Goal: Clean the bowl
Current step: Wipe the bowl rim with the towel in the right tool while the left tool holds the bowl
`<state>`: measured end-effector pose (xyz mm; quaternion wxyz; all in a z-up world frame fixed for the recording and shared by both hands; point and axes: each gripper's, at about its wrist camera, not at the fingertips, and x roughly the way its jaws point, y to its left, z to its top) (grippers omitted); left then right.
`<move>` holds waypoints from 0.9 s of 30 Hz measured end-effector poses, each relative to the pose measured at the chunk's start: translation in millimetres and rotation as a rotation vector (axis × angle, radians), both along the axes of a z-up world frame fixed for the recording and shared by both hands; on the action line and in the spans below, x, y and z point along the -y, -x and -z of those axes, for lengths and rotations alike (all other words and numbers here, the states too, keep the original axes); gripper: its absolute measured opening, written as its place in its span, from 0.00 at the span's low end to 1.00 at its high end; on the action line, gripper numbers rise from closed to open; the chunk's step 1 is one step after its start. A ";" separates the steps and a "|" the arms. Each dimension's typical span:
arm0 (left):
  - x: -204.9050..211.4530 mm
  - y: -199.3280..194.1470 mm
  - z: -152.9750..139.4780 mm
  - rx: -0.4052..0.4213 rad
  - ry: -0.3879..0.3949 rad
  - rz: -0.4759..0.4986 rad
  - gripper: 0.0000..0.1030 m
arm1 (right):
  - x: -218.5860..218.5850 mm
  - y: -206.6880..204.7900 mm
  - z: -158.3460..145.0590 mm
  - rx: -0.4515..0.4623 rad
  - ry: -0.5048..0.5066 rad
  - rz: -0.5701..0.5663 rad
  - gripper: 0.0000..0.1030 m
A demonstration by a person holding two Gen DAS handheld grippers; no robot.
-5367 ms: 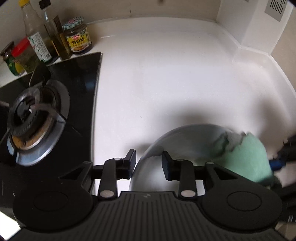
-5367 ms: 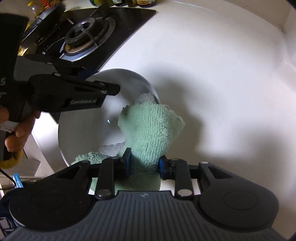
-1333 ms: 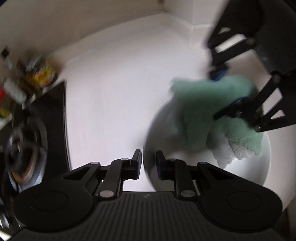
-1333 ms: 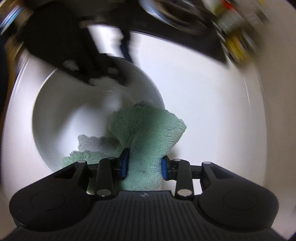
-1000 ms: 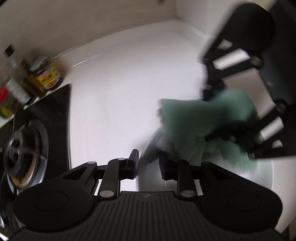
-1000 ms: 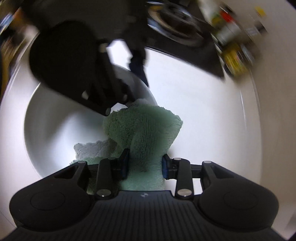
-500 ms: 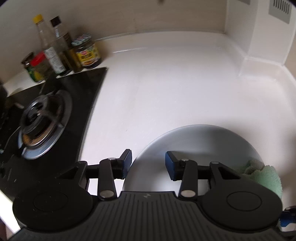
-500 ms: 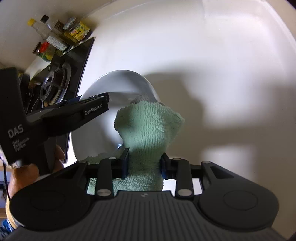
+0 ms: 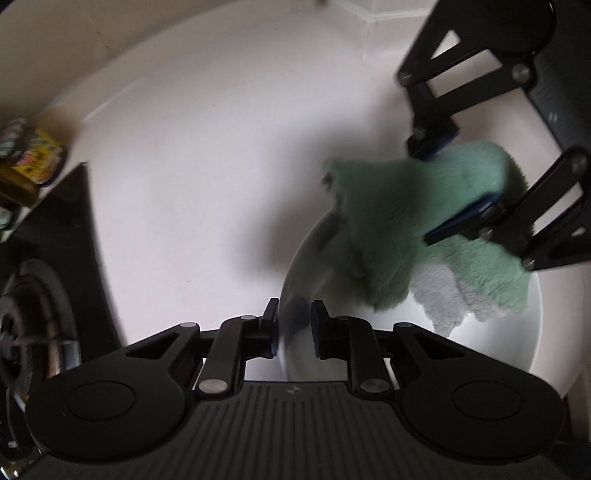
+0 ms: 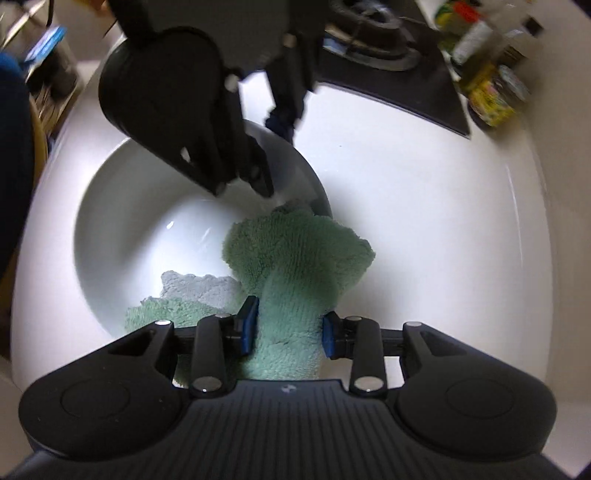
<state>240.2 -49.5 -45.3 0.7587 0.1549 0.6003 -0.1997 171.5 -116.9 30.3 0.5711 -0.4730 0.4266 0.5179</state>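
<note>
A white bowl [image 9: 498, 332] [image 10: 129, 221] rests on the white counter. My left gripper [image 9: 293, 325] [image 10: 275, 157] straddles its rim, one finger inside and one outside. Its jaws are closing, with a small gap still showing on the inner side. A green cloth [image 9: 406, 206] [image 10: 295, 251] with a grey underside drapes over the bowl's edge and into it. My right gripper [image 10: 288, 328] [image 9: 447, 181] has its blue pads on a bunched fold of that cloth, though its jaws are opening slightly. Both grippers point steeply down.
A black gas stove [image 9: 22, 314] [image 10: 369, 48] lies beside the bowl. Jars and bottles [image 9: 33, 162] [image 10: 491, 92] stand at the counter's back. A wall corner [image 9: 369, 22] closes the counter beyond the bowl. A blue sleeve [image 10: 11, 147] shows at the left edge.
My left gripper's fingers have narrowed around the bowl's rim and its view has swung round. The right gripper has swept the cloth across the bowl to the far rim.
</note>
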 end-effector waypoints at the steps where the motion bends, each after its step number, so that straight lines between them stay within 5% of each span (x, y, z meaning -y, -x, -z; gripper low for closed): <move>1: -4.1 -2.3 0.3 -0.005 0.026 -0.039 0.24 | -0.1 -2.8 0.2 -0.008 -0.004 0.036 0.29; 6: -8.1 8.1 -0.8 0.089 0.033 -0.191 0.37 | 26.9 -1.1 0.9 -0.083 -0.117 0.396 0.28; 10: -5.6 17.8 -3.3 0.174 0.006 -0.279 0.38 | 32.7 -2.6 11.1 -0.148 -0.226 0.867 0.27; 12: -3.3 17.6 -6.2 0.197 0.003 -0.308 0.39 | 32.3 1.7 14.3 -0.171 -0.260 0.999 0.29; 17: -1.4 17.2 -8.5 0.206 -0.010 -0.308 0.47 | 53.6 30.6 23.6 -0.415 -0.428 1.430 0.29; 19: -2.6 17.4 -9.6 0.186 -0.024 -0.274 0.44 | 58.4 36.9 21.0 -0.428 -0.452 1.435 0.27; 23: -13.7 14.3 -15.4 0.103 -0.001 -0.214 0.23 | 31.8 41.8 -11.2 -0.090 -0.419 1.158 0.21; 27: -31.9 19.0 -19.2 0.031 0.040 -0.216 0.20 | -14.2 60.0 -19.1 0.253 -0.375 0.756 0.20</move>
